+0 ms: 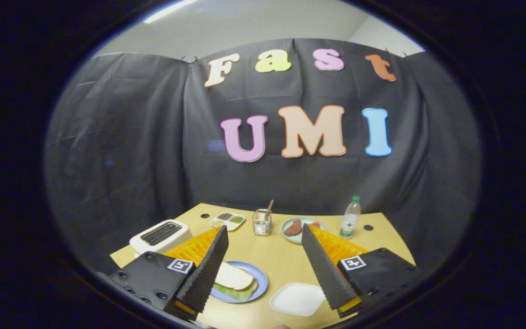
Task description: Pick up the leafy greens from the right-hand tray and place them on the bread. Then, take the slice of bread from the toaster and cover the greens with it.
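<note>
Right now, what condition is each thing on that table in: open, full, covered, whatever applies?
Gripper: open, fingers wide apart, holding nothing.
Toaster: slots look empty.
Blue plate: holds the finished sandwich.
Sandwich: greens covered by the top slice.
White tray: bare.
Water bottle: upright, capped.
Glass jar: upright, stick inside.
Green plate: holds reddish food.

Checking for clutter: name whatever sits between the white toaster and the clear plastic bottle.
In the gripper view, between white toaster and clear plastic bottle: divided condiment dish, glass jar, green plate.
</note>
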`<state>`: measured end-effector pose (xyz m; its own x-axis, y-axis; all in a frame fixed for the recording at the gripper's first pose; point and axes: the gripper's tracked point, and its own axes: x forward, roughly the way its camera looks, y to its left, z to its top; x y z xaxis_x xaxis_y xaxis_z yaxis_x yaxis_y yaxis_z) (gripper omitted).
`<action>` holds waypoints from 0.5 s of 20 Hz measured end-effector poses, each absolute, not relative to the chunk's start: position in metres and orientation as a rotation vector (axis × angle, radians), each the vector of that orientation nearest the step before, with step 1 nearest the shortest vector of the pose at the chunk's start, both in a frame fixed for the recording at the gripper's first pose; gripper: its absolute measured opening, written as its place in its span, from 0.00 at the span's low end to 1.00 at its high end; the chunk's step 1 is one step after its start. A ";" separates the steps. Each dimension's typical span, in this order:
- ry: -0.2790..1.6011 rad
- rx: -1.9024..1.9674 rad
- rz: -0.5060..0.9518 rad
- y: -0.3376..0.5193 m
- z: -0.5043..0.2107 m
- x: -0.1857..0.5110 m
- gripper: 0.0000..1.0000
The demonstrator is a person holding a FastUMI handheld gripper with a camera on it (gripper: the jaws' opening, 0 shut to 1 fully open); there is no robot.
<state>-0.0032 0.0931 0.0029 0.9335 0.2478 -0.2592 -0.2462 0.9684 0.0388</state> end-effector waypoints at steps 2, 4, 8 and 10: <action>0.221 -0.016 0.188 0.072 0.019 -0.015 1.00; 0.182 -0.016 0.144 0.058 0.028 -0.023 1.00; 0.131 0.004 0.051 0.028 0.045 -0.029 1.00; 0.112 0.025 0.018 0.017 0.053 -0.030 1.00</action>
<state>-0.0303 0.0166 0.0530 0.9936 0.0191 -0.1117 -0.0163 0.9995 0.0258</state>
